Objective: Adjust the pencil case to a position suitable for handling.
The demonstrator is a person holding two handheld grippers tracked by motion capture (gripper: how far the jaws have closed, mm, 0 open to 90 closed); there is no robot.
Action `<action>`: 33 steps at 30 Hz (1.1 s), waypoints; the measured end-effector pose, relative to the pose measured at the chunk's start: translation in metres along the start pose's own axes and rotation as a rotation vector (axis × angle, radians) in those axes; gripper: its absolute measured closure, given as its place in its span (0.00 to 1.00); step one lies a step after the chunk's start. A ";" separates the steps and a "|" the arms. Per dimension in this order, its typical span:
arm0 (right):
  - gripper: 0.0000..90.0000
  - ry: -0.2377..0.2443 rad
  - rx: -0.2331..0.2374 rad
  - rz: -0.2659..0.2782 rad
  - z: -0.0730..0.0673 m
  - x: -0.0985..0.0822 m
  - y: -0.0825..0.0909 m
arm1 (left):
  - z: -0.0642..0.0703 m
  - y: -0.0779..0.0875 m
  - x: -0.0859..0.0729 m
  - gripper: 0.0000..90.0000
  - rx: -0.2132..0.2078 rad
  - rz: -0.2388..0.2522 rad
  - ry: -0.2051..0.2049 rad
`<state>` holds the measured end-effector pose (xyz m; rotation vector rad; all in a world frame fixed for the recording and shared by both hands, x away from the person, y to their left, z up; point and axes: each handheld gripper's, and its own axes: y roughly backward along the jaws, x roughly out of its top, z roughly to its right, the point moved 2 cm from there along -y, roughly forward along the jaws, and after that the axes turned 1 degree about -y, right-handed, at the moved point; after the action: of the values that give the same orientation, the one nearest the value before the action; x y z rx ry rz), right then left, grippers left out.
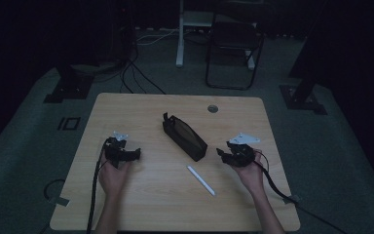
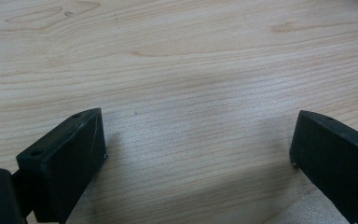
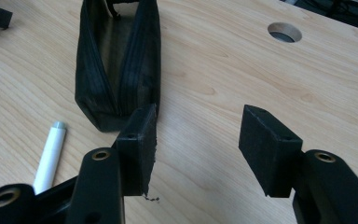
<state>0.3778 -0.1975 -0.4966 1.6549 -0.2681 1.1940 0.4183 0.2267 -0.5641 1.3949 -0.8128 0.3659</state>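
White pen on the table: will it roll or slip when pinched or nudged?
The white pen looks round and smooth, so it would probably roll if nudged sideways. It lies flat on the bare wooden table, likely light and stiff. A narrow barrel may slip between flat pads.

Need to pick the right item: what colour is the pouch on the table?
Black pouch, clearest in the right gripper view.

No readable text, label, brand or number anywhere: table, pouch, pen, claws all unmarked.
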 end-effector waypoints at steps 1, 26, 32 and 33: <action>0.51 -0.007 0.008 0.002 -0.001 0.001 -0.001 | 0.000 0.000 0.000 0.04 0.000 0.000 0.000; 0.44 -0.032 0.036 -0.015 -0.029 0.031 -0.058 | 0.000 0.000 0.000 0.04 0.000 0.000 0.001; 0.44 -0.028 0.014 -0.035 -0.026 0.026 -0.061 | 0.000 0.000 0.000 0.04 0.000 0.000 0.001; 0.44 -0.031 0.004 -0.037 -0.024 0.025 -0.060 | 0.000 0.000 0.000 0.04 0.000 0.000 0.001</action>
<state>0.4161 -0.1427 -0.5133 1.6760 -0.2539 1.1423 0.4185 0.2268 -0.5641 1.3948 -0.8117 0.3670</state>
